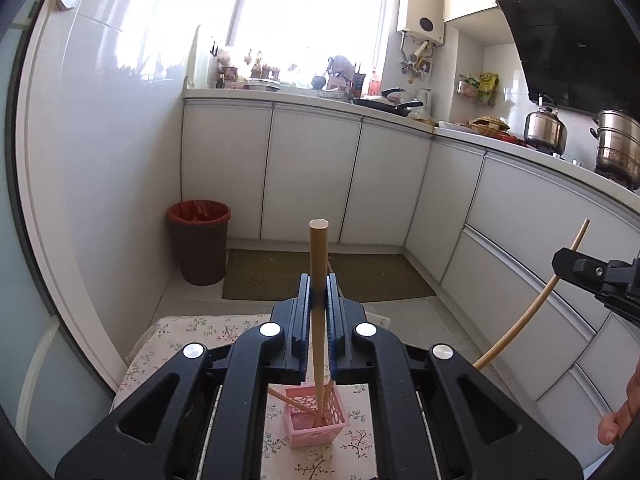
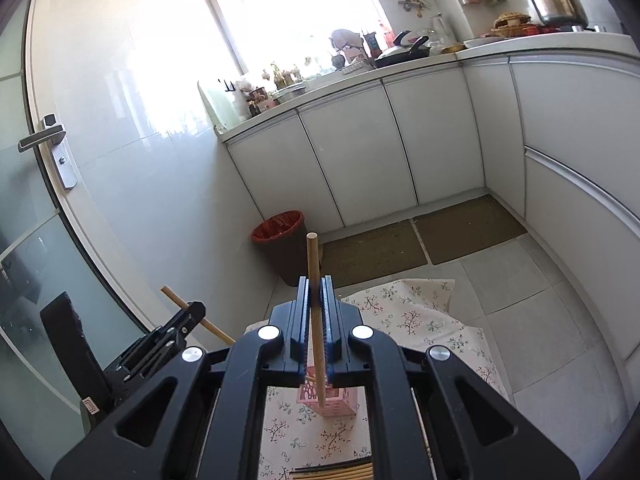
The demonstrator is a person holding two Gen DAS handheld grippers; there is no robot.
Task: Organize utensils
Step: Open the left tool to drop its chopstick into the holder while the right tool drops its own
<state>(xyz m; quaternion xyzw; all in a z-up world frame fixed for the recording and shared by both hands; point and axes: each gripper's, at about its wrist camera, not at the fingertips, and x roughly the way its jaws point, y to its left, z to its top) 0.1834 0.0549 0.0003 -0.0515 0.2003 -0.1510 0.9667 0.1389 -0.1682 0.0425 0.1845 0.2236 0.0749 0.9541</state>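
My left gripper [image 1: 319, 294] is shut on a wooden chopstick [image 1: 318, 264] held upright, its lower end inside a small pink lattice basket [image 1: 318, 420] that also holds other chopsticks. My right gripper [image 2: 316, 300] is shut on another wooden chopstick [image 2: 313, 268], also upright, its lower end over or in front of the same pink basket [image 2: 340, 402]. In the left wrist view the right gripper [image 1: 592, 276] and its chopstick [image 1: 528, 312] show at the right edge. In the right wrist view the left gripper [image 2: 176, 332] shows at the lower left.
The basket stands on a floral tablecloth [image 1: 192, 344]. Several more chopsticks [image 2: 340, 472] lie on the cloth at the bottom of the right wrist view. A brown bin with a red liner [image 1: 199, 240] stands on the floor by white cabinets [image 1: 312, 172]. A glass door [image 2: 36, 208] is at left.
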